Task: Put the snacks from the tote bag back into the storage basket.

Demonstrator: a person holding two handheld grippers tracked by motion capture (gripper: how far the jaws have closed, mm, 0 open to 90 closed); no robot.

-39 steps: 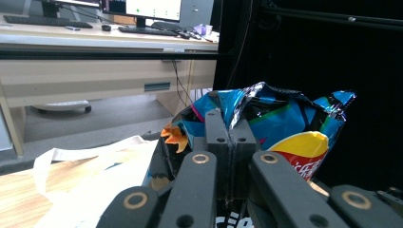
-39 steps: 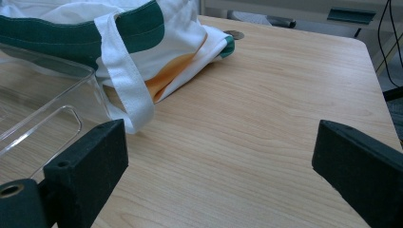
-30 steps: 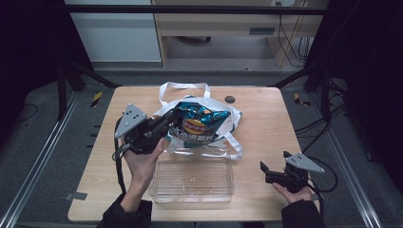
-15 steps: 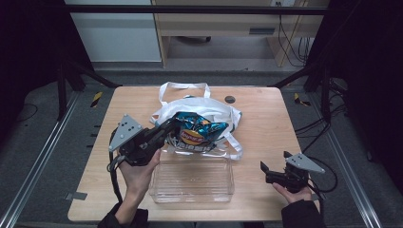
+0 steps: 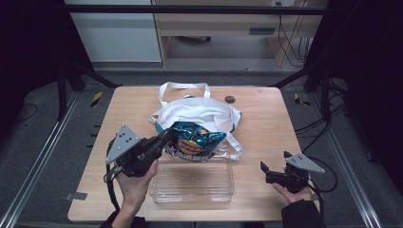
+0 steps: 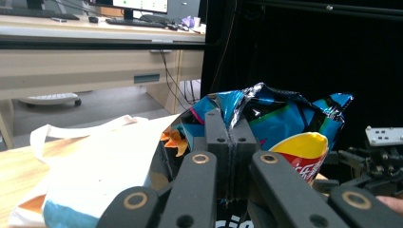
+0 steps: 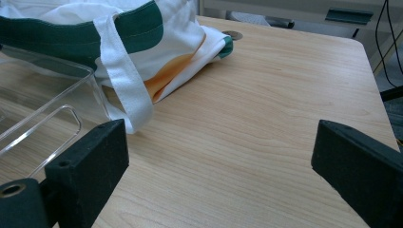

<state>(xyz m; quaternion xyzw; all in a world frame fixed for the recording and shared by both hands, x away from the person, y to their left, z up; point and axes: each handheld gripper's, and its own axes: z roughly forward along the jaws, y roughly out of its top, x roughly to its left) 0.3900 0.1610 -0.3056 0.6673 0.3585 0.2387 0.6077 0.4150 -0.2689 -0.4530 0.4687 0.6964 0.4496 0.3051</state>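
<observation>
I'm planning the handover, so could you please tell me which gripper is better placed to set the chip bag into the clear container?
Left. The left gripper is shut on the chip bag beside the clear container; the right gripper is open, off to the side.

- A lab or research workroom rather than a home: the wooden table point(image 5: 266, 118) stands inside a black metal frame point(image 5: 199, 9) with dark curtains at both sides.
- Beyond the left gripper point(image 6: 229, 142), a long desk point(image 6: 71, 57) carries a keyboard point(image 6: 135, 21) and a monitor point(image 6: 142, 4).
- Loose cables point(image 5: 285, 38) hang under that desk, ahead of both grippers.
- The floor is grey carpet point(image 5: 52, 142) with metal rails point(image 5: 38, 161) running beside the table.
</observation>
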